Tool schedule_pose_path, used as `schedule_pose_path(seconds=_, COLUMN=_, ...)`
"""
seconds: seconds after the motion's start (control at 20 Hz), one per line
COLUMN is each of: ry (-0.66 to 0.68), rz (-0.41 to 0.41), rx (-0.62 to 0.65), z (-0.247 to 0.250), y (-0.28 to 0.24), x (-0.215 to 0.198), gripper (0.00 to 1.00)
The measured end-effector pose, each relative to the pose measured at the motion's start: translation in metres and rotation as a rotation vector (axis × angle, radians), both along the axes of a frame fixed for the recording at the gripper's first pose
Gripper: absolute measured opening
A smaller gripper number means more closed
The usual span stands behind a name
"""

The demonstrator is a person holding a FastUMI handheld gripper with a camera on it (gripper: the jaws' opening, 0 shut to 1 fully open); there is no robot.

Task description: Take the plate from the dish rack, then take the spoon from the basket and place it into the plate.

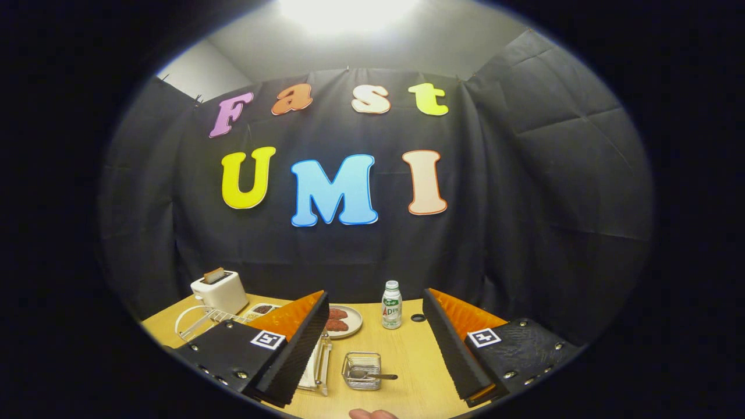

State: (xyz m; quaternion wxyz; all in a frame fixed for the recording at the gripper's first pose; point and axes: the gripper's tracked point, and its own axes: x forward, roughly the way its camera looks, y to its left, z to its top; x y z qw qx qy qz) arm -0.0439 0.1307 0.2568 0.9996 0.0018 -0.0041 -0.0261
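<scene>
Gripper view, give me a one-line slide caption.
Open hand-held gripper above a wooden table, with the spoon in its wire basket between the fingers and the dish rack beside a toaster.

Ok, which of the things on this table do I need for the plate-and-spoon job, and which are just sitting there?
For the job:
- dish rack, beside the toaster
- basket, between the open fingers of the gripper
- spoon, lying in the basket

Just lying about:
- toaster with toast in it
- bottle
- dish of food
- small tray
- a fingertip at the near edge
</scene>
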Motion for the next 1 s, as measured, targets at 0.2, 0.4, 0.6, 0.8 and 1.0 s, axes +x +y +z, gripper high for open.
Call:
schedule_pose_path(seconds=0.2, ry=0.106, rz=0.052, rx=0.019, z=0.004, y=0.038, x=0.012, gripper=0.98)
schedule_pose_path(seconds=0.4, ry=0.25, rz=0.118, rx=0.074, z=0.002, y=0.078, x=0.027, gripper=0.98)
schedule_pose_path(seconds=0.6, ry=0.365, rz=0.154, rx=0.056, z=-0.007, y=0.108, x=0.045, gripper=0.98)
schedule_pose_path(seconds=0.8, ry=0.537, rz=0.213, rx=0.042, z=-0.022, y=0.142, x=0.064, gripper=0.98)
schedule_pose_path(seconds=1.0, ry=0.67, rz=0.198, rx=0.034, z=-0.037, y=0.163, x=0.084, gripper=0.98)
